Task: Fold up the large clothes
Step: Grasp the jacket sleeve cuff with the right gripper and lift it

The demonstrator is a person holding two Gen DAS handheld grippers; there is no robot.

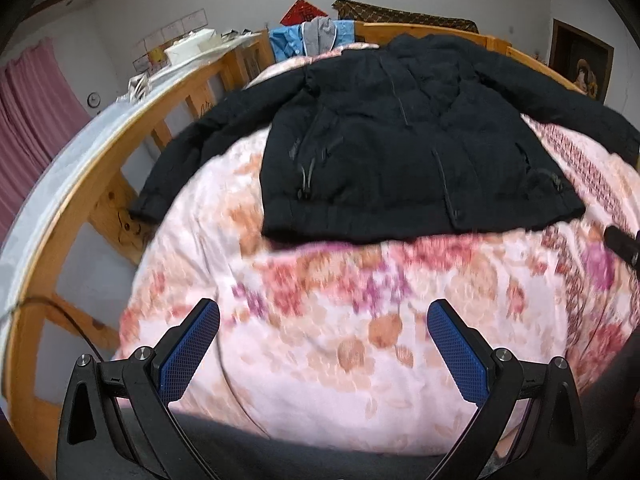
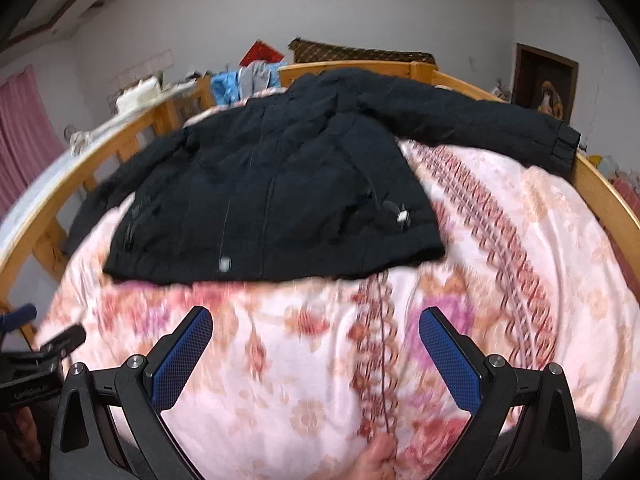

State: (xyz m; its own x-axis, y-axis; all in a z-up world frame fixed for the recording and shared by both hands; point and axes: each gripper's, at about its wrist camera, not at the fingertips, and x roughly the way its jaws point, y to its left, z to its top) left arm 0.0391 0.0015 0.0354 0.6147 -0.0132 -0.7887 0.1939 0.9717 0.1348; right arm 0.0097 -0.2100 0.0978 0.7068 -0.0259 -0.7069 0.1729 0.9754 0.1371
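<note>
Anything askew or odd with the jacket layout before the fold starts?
Mostly fine: the black jacket lies flat, front up, on the floral quilt. One oddity: its sleeve cuff reaches the wooden bed rail and seems to drape over it. Both grippers hover with jaws open, holding nothing.

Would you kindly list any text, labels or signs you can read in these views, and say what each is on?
None is legible.
Red wall hanging: gold character, too blurred to read.
Left gripper body, in the right wrist view: pale lettering, too blurred.
Papers on the wall: too small.
Black jacket: a small chest mark, unreadable.
</note>
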